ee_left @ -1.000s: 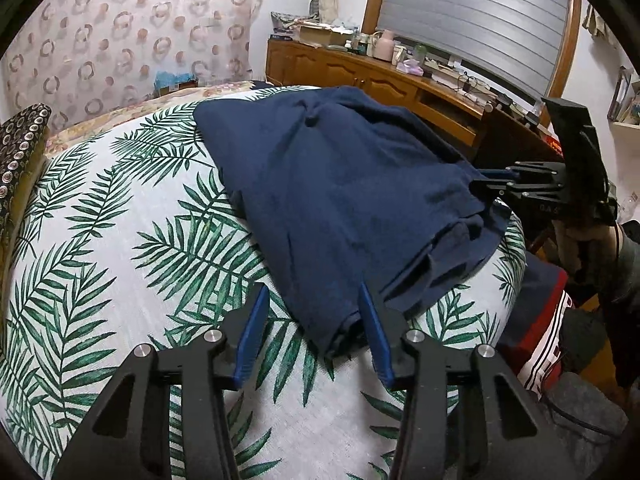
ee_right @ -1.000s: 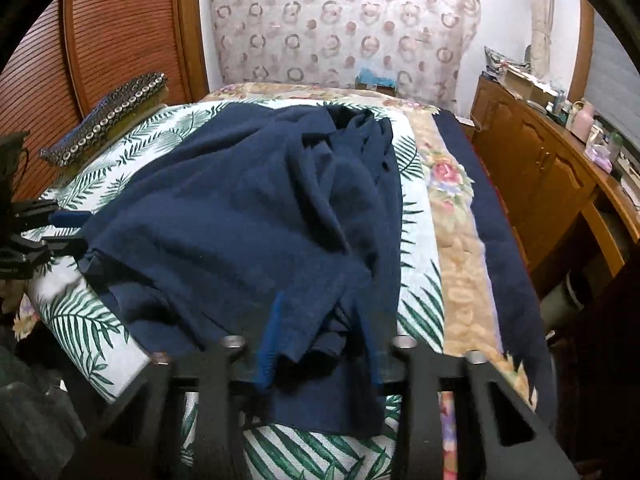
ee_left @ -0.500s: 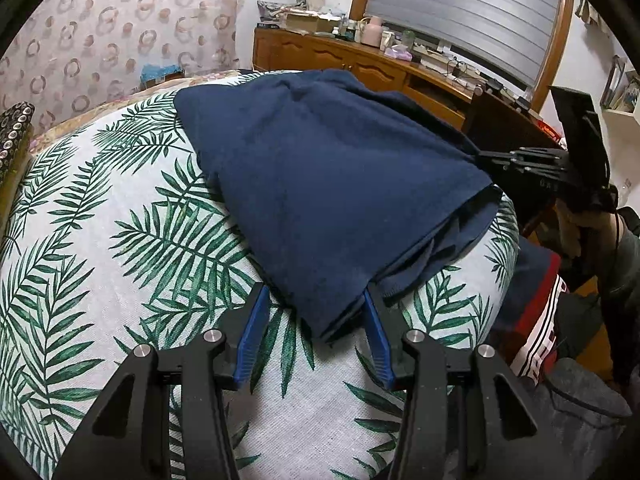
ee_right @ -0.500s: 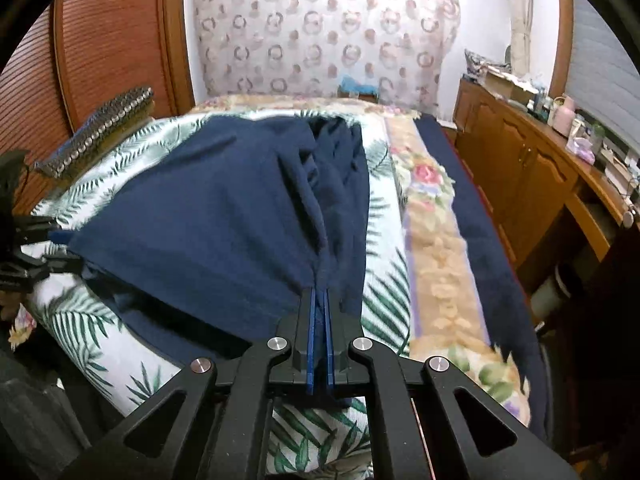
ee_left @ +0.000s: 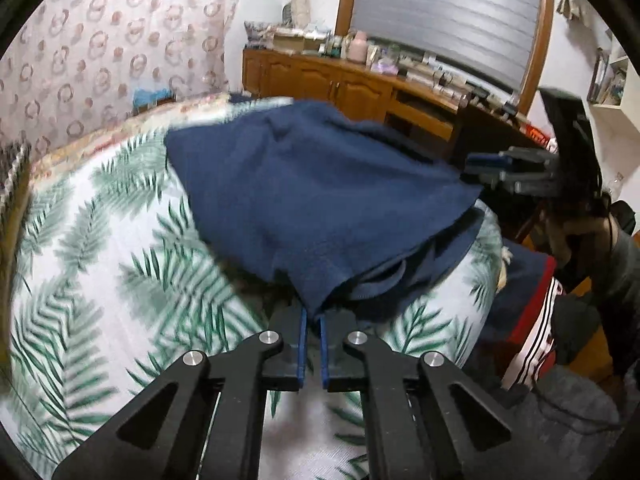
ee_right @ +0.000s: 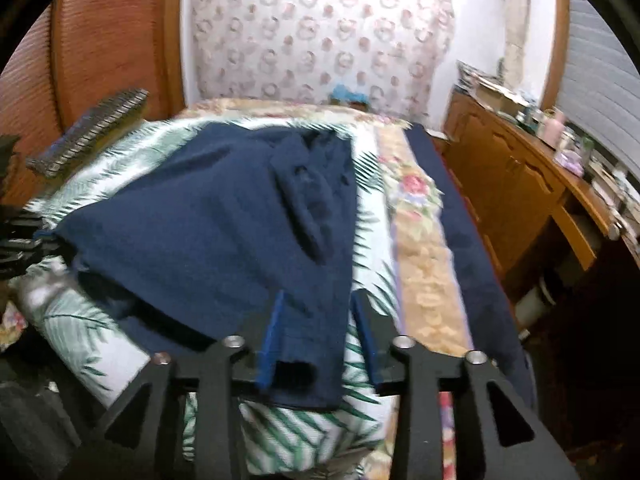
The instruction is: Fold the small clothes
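Both claws point down toward the bed (ee_left: 100, 280). The left claw (ee_left: 313, 320) is clenched on the near corner of the navy garment (ee_left: 312, 192). The right claw (ee_right: 320, 312) has just been opening; its pads stand apart around the garment's other corner. The garment lies on the leaf-print bedspread; a wooden cabinet (ee_left: 320, 80) stands beyond.

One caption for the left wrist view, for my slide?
Left gripper shut on the navy garment's corner over the palm-leaf bedspread.
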{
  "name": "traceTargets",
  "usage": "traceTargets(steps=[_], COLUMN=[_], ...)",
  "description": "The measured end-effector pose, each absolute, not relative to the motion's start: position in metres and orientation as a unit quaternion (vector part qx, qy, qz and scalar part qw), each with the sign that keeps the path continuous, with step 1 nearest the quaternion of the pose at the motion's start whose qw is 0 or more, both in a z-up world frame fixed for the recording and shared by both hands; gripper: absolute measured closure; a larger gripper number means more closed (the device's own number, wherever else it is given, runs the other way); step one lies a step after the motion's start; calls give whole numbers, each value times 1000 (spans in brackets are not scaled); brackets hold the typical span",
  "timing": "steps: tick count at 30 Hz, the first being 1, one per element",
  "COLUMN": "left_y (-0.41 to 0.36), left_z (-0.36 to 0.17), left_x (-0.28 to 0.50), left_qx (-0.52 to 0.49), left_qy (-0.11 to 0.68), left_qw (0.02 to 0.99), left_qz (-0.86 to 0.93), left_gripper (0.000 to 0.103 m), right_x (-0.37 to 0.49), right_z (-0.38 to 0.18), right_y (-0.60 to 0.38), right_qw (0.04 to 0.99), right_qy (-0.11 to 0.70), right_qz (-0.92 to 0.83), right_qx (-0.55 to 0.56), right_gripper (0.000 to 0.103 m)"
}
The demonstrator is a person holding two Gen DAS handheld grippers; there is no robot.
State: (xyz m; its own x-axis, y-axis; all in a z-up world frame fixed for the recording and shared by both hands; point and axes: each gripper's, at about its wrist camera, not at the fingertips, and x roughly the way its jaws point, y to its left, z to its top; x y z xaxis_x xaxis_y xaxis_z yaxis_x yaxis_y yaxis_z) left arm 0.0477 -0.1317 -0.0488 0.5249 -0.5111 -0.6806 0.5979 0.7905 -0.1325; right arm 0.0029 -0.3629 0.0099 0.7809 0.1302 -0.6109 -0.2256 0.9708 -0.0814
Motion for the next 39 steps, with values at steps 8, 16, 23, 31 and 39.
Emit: traceTargets(steps=[8,16,23,31,39], left_y=[-146,-150,-142,-134,-119], left_z=[1,5,2,3,10], left_x=[72,104,106,115,158], left_qx=[62,55,53,41,35], left_qy=[318,316,317,320,323], left_qw=[888,894,897,900,908], left_qz=[-327,-313,-303,-292,-265], left_gripper=[98,98,98,98,98], right_x=[-11,-2,13,26,58], right_z=[15,-9,-24,-16,44], right_y=[-316,-306,-328,-349,-345], right_qw=[931,909,910,914,943], right_qy=[296,331,349,340,263], right_qz=[185,215,179,179,162], right_qx=[-103,-132,-132,-127,-127], right_gripper=[32,31,31,88,93])
